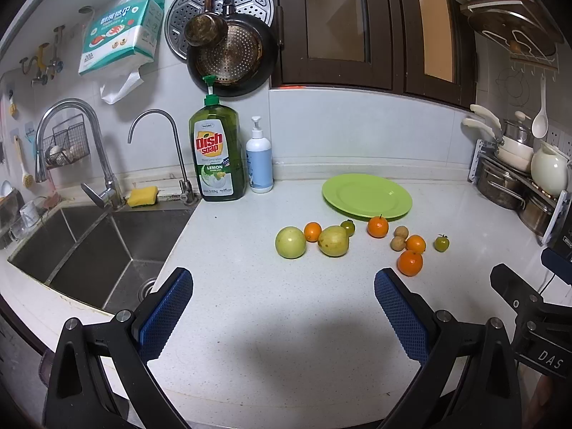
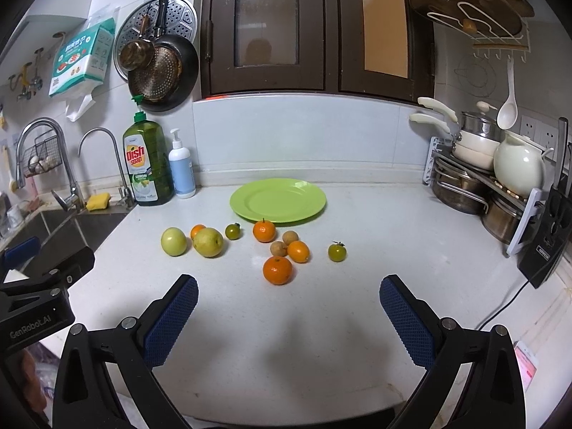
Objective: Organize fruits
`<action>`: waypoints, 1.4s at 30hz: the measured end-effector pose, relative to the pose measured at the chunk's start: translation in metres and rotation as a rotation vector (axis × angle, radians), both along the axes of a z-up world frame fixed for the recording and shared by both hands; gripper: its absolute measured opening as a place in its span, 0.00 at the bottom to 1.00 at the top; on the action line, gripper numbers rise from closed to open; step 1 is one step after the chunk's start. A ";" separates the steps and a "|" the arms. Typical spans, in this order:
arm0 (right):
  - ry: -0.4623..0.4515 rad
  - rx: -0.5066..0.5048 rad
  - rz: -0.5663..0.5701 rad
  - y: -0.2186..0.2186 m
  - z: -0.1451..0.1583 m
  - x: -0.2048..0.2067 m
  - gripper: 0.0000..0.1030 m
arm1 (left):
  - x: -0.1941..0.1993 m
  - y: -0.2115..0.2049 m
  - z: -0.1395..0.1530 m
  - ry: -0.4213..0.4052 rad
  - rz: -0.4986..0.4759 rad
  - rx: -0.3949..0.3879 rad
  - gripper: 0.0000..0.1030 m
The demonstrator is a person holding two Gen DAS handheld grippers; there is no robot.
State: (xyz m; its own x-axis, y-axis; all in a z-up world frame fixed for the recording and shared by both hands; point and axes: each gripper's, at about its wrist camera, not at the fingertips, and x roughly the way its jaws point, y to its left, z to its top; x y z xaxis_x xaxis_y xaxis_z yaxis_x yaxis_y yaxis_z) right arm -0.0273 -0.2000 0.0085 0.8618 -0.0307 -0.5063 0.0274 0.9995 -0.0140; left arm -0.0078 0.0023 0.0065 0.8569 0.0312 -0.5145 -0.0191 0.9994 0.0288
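Nearest the camera, both grippers are hovering low over the white counter [image 2: 375, 236], jaws spread wide and holding nothing: the left gripper [image 1: 284, 318] at left, the right gripper [image 2: 287, 321] beside it. Beyond them, from left to right in the right wrist view, the fruit is lying loose on the counter: a pale green fruit [image 2: 173, 241], a yellow-green fruit [image 2: 208, 242] hiding part of a small orange [image 2: 197, 230], a green tomato [image 2: 232, 231], an orange [image 2: 264, 231], two brown longans [image 2: 284, 243], two more oranges [image 2: 288, 261], and a second tomato [image 2: 337, 252]. At twelve o'clock past the fruit, a green plate [image 2: 278, 200] is sitting empty. The fruits are probably light, round and prone to rolling; the tomatoes look softest, so gripping gently across the widest part seems wise.
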 end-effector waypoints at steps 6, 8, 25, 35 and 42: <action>0.000 -0.001 0.001 0.001 0.000 0.001 1.00 | 0.001 0.000 -0.001 0.002 -0.001 0.000 1.00; 0.000 -0.001 0.001 0.001 0.000 0.001 1.00 | 0.001 0.000 -0.001 0.002 -0.003 -0.003 1.00; 0.002 0.002 0.003 0.000 0.000 0.002 1.00 | 0.004 -0.003 -0.003 0.006 -0.003 -0.002 1.00; 0.005 0.002 0.014 0.004 -0.004 0.007 1.00 | 0.012 0.001 -0.005 0.011 0.000 -0.007 1.00; 0.021 0.002 0.011 0.008 -0.006 0.016 1.00 | 0.022 0.005 -0.010 0.022 -0.018 -0.006 1.00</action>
State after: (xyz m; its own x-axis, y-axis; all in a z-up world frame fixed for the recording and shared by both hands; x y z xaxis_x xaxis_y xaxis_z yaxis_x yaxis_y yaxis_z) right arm -0.0115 -0.1920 0.0023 0.8511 -0.0204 -0.5246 0.0165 0.9998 -0.0121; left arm 0.0141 0.0076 -0.0033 0.8456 0.0127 -0.5337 -0.0007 0.9997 0.0226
